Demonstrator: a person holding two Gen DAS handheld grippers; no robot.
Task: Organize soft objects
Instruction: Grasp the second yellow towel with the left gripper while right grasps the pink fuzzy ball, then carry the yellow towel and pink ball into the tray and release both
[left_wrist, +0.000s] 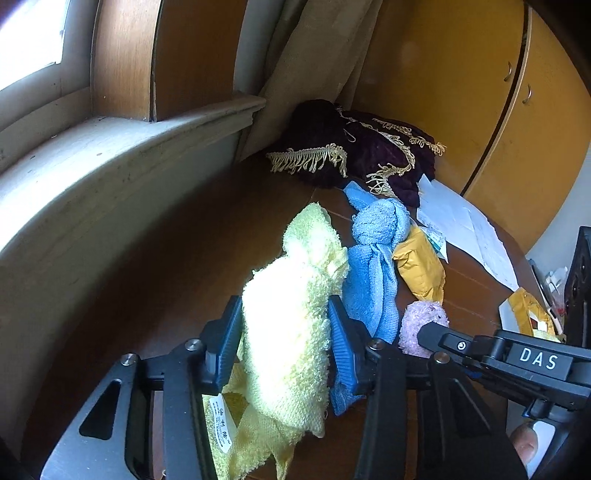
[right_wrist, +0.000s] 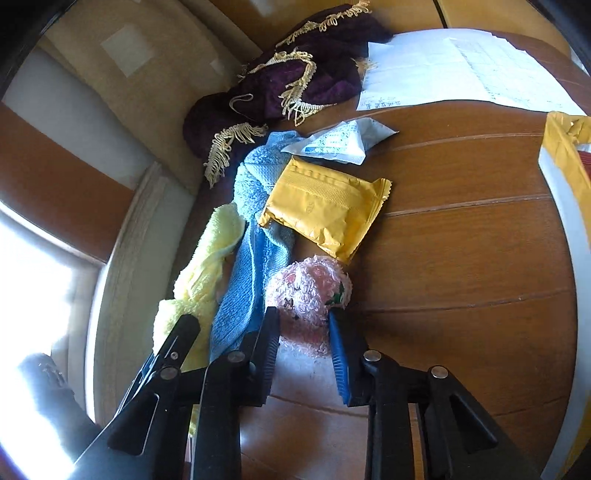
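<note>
Yellow terry towel (left_wrist: 291, 332) sits pinched between the left gripper (left_wrist: 284, 343) fingers (left_wrist: 229, 339), bunched upright, its lower end with a white label hanging down below the pads. Towel reads lifted rather than flat on the brown wood surface (right_wrist: 461, 258).

Right gripper (right_wrist: 303, 347) fingers (right_wrist: 338, 354) are clamped on the near end of a pink fluffy plush (right_wrist: 308, 295); the plush itself rests on the surface, far end poking out past the tips. From the left wrist view the right gripper comes in from the right, tip touching the plush.

Blue towel (left_wrist: 373, 266) lies crumpled on the surface between the yellow towel and the plush, running near to far, touching both. Yellow foil packet (right_wrist: 325, 210) lies just right of the blue towel, one edge overlapping it, just beyond the plush. White printed sachet (right_wrist: 336, 142) is farther back, touching the blue towel's far end.

Dark purple fringed cloth (left_wrist: 354, 147) is heaped in the far corner against the wall and beige curtain (left_wrist: 314, 62). White papers (right_wrist: 443, 70) are spread at far right. Yellow-taped box (right_wrist: 565, 155) is at the right edge. Window sill (left_wrist: 92, 166) runs along the left side; yellow cabinet doors (left_wrist: 461, 81) stand behind.
</note>
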